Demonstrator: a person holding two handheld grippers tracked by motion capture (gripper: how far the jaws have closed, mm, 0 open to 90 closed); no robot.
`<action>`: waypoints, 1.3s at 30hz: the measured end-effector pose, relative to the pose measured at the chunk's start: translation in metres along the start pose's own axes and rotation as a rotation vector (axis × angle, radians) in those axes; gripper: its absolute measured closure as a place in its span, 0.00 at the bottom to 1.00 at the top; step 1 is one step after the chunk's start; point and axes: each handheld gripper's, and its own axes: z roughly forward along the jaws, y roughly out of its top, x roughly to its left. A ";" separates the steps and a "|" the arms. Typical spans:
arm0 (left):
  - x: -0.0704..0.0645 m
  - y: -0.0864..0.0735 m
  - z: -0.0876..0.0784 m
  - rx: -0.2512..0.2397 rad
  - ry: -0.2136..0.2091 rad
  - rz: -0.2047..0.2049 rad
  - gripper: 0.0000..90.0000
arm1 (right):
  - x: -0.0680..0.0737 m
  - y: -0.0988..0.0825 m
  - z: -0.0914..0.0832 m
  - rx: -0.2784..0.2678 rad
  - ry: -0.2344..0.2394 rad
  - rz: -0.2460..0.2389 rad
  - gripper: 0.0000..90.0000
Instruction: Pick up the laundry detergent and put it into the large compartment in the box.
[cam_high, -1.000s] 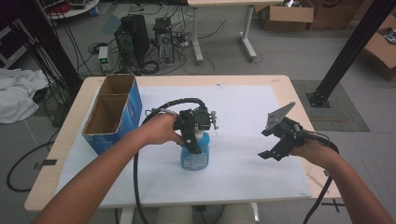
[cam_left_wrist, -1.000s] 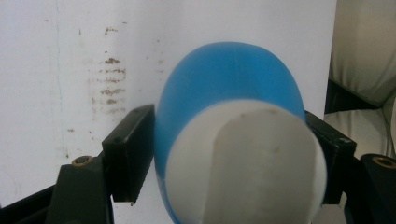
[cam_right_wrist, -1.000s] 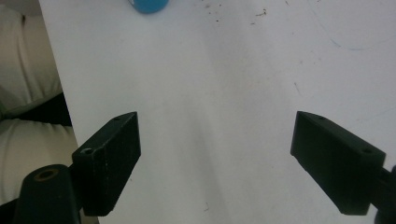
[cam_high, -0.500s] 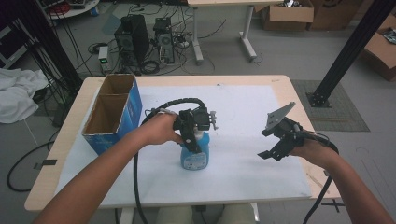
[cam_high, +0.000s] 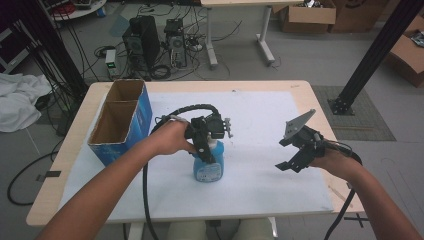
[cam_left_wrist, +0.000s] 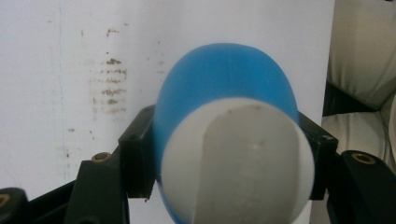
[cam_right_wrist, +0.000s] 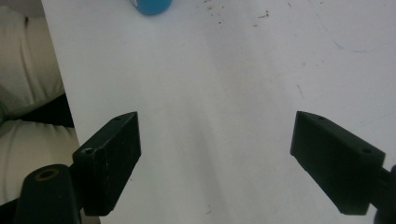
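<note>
from above, your left gripper (cam_high: 206, 146) comes down on the blue bottle (cam_high: 208, 167), which stands upright on the white sheet (cam_high: 260, 125) near the middle of the table (cam_high: 300, 86). your left hand (cam_high: 171, 138) holds the gripper from the left, its cable looping over the top. just beside your forearm, at the table's left edge, stands an open blue cardboard box (cam_high: 122, 120) with two compartments. your right gripper (cam_high: 296, 155) hangs over the sheet well apart from the bottle, its jaws spread wide.

in the left gripper view, the two black jaws press against either side of the blue bottle (cam_left_wrist: 229, 84), just below its white cap (cam_left_wrist: 238, 158), so they are clamped on it.

in the right gripper view, your jaws stand far apart with bare white sheet (cam_right_wrist: 219, 116) between them, and the bottom of the blue bottle (cam_right_wrist: 152, 6) sits at the top edge.
</note>
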 end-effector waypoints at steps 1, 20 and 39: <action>0.000 0.000 -0.001 -0.007 -0.001 -0.007 0.42 | 0.000 0.000 0.000 -0.001 0.000 0.001 0.18; 0.009 -0.001 -0.059 -0.032 0.080 -0.304 0.42 | 0.003 0.001 -0.002 0.004 -0.001 -0.006 0.18; 0.019 -0.008 -0.124 -0.069 0.194 -0.740 0.42 | 0.005 0.004 -0.009 0.001 -0.006 -0.036 0.18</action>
